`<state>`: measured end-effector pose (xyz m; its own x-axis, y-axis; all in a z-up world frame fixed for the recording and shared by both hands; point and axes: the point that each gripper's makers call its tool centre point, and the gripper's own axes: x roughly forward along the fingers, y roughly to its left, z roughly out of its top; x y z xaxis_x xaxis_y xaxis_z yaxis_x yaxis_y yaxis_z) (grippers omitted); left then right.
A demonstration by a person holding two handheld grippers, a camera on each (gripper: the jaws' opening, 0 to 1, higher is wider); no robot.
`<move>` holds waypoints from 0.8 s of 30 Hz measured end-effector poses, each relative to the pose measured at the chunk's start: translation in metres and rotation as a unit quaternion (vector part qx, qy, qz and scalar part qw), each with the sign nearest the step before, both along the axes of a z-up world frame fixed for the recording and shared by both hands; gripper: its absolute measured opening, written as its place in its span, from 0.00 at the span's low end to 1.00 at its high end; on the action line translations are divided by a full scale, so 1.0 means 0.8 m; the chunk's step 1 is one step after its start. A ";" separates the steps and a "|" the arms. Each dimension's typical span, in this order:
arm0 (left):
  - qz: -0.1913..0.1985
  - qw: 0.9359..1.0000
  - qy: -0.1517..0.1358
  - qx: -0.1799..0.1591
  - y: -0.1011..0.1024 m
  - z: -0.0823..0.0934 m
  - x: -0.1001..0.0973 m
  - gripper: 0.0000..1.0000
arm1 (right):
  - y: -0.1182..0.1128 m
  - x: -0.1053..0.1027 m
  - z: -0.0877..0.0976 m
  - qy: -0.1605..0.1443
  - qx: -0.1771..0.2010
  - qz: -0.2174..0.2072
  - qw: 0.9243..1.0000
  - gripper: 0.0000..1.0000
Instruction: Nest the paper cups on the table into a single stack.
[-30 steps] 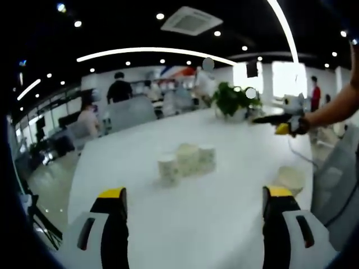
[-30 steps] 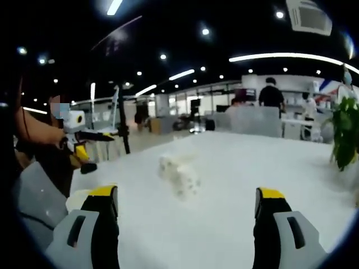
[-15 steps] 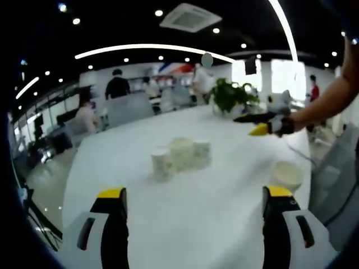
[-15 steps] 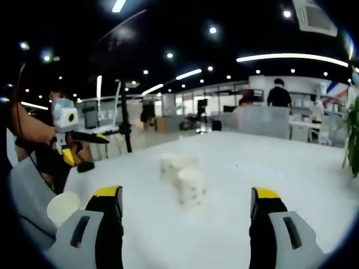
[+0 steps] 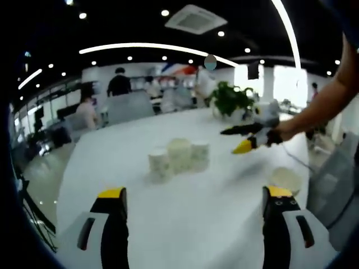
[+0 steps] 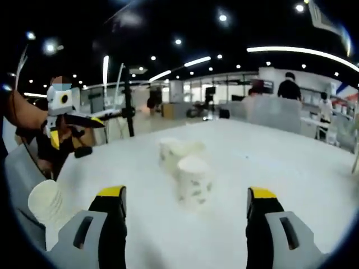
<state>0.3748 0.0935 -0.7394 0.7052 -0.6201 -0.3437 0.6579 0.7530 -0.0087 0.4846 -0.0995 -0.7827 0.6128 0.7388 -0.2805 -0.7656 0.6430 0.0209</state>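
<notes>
closing in on the cup cluster (image 6: pixel 182 162) mid table (image 5: pixel 185 218): right gripper (image 6: pixel 185 210) nearer than before, fingers spread, empty; left gripper (image 5: pixel 193 213) spread too. lone cup (image 5: pixel 285 180) sits right of cluster. nothing nested yet.

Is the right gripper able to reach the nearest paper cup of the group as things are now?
Probably yes: the right gripper is open, the nearest paper cup stands upright ahead between its jaws, and bare table lies between them.
</notes>
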 end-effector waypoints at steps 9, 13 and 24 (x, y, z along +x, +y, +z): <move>-0.004 1.000 0.005 0.008 -0.005 -0.003 -0.002 0.98 | 0.026 0.020 -0.027 0.016 0.004 0.001 1.000 0.78; -0.015 1.000 0.009 0.014 -0.009 -0.006 -0.009 0.98 | 0.032 0.023 -0.047 0.026 -0.015 0.005 1.000 0.78; -0.021 0.999 0.022 0.017 -0.010 -0.020 -0.021 0.98 | 0.040 0.052 -0.068 0.065 0.018 -0.042 0.997 0.73</move>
<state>0.3583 0.0855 -0.7550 0.6625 -0.6361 -0.3956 0.6884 0.7252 -0.0135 0.5263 -0.0672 -0.8368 0.6322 0.6980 -0.3364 -0.6989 0.7012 0.1414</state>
